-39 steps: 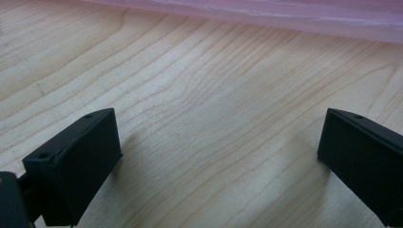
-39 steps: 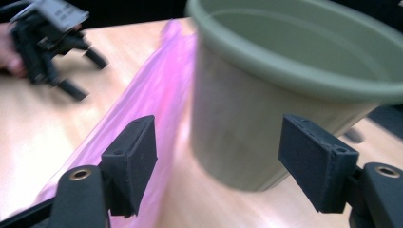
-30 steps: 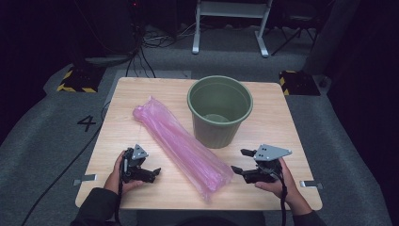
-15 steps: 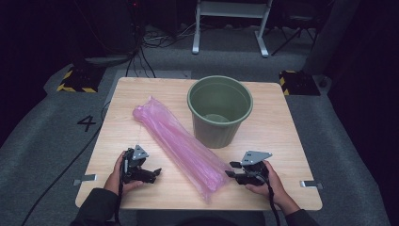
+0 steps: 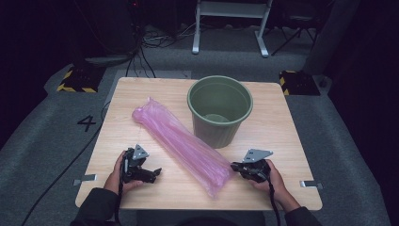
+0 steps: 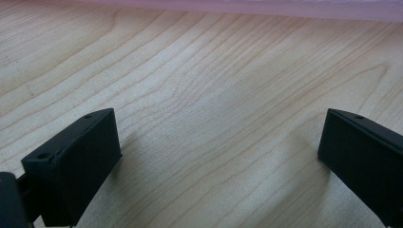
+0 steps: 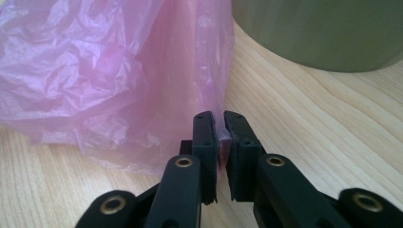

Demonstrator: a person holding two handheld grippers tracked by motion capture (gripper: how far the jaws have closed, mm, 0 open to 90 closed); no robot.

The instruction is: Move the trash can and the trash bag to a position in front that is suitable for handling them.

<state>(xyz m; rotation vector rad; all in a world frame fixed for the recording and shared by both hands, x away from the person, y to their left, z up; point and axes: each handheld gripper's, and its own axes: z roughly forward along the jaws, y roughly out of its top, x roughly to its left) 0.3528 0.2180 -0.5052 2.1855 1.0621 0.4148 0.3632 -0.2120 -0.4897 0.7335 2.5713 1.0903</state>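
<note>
Pink plastic bag (image 5: 181, 141) lying flat and long on the wooden table (image 5: 291, 141), running diagonally from far-left to near-right, its near end close to the front edge, its right side just beside the green bin (image 5: 219, 109). Near-right corner of the bag (image 7: 142, 85) now pinched: right gripper (image 7: 221, 142) closed to a narrow slit with a fold of pink film visible between the jaws. Compared with a second ago: right gripper (image 5: 235, 166) moved in leftward from a spot clear of the bag to contact at the bag's edge, jaws gone from apart to clamped on the film. Left gripper (image 5: 153, 172) unchanged, resting on the table near the bag's left side, not touching it; jaws wide apart over bare wood (image 6: 209, 123), pink edge visible just beyond at the top. Judged: grasp stage just completed on the right side; bag not yet lifted. Likely next need: a second hold from the left to spread the mouth before fitting over the bin rim. Risk: thin film slipping out or tearing if pulled from this single small pinch.
</note>
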